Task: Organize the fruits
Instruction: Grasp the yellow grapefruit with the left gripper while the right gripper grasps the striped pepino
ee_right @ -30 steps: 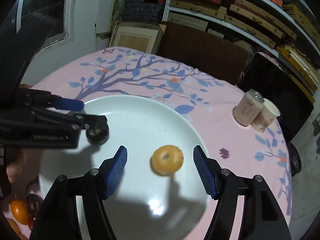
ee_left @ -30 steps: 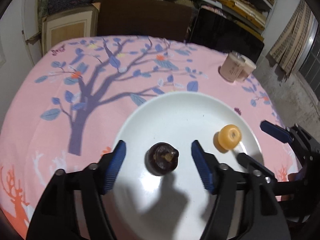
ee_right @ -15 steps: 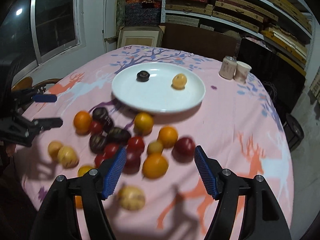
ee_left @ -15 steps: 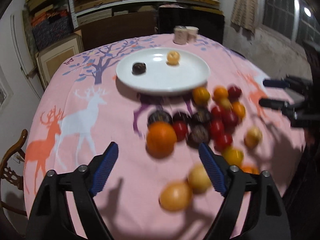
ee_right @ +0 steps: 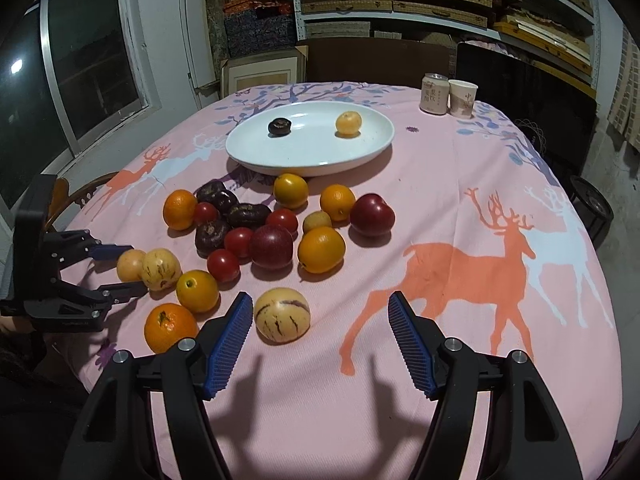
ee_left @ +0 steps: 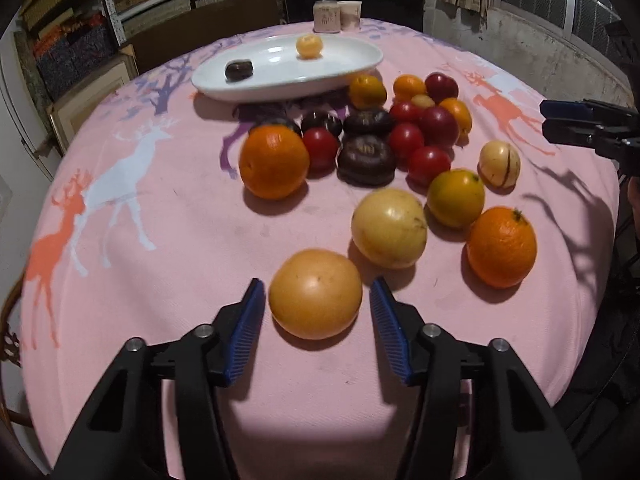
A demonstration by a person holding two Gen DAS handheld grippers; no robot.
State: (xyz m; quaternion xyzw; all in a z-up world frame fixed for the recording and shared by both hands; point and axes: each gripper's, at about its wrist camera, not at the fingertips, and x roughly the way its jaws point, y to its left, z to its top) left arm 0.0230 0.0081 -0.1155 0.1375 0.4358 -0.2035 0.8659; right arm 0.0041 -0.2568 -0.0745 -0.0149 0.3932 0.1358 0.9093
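Pink-clothed bench [ee_left: 168, 216]: left claw [ee_left: 317, 316], tilted down, has just been closing around a pale orange fruit [ee_left: 315, 294], pads not touching; right claw [ee_right: 320, 334] wide beside a striped melon [ee_right: 282, 315].

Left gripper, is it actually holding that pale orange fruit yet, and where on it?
Not yet. The left gripper has been closing around the pale orange fruit, but small gaps remain at both sides. The right gripper holds nothing.

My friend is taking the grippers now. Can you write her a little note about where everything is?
Left gripper: jaws just closing around the pale orange fruit, not pressing yet.
Right gripper: open, with the striped yellow fruit near its left finger.
Done: a dark fruit and a small yellow fruit sit on the white plate.
Left: the pile of fruit on the pink tablecloth.
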